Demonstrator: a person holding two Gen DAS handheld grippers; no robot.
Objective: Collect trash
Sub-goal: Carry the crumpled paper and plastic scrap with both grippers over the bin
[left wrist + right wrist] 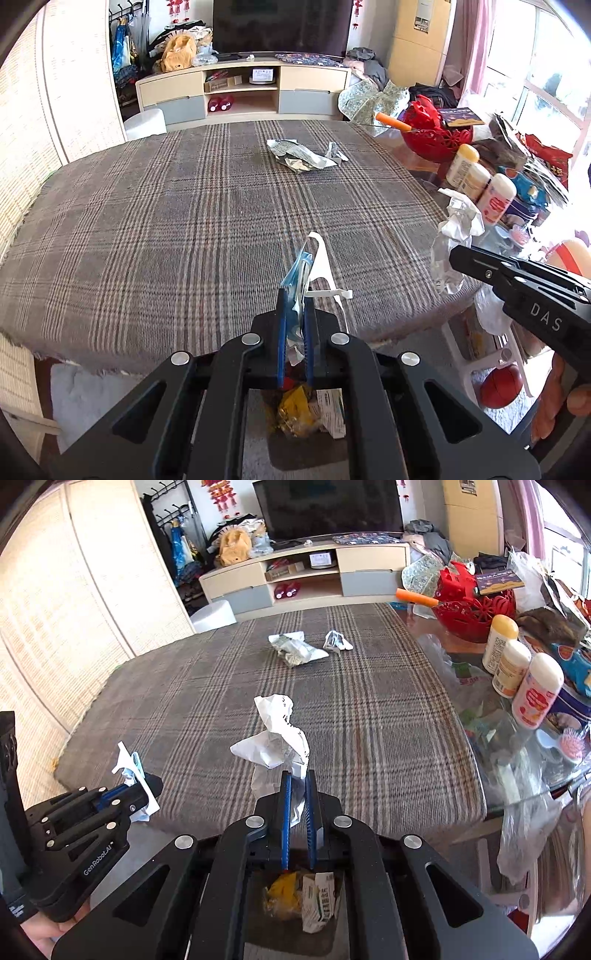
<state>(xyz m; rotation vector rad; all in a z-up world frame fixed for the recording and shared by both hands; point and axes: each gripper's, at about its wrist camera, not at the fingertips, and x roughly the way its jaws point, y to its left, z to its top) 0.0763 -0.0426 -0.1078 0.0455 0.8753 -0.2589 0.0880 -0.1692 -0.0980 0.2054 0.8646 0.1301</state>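
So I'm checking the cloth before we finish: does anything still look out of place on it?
Yes: two crumpled wrappers lie at the far end of the plaid cloth, uncollected litter.

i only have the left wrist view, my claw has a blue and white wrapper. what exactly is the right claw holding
Observer: The right claw is shut on a crumpled white paper with black print.
Operator: anything under it
Observer: Yes, a bin on the floor with a yellow wrapper and a white-green carton already inside.
Operator: how many pieces are left on the cloth
Observer: Two, a big crumpled wrapper and a small crumpled scrap, side by side at the far end.
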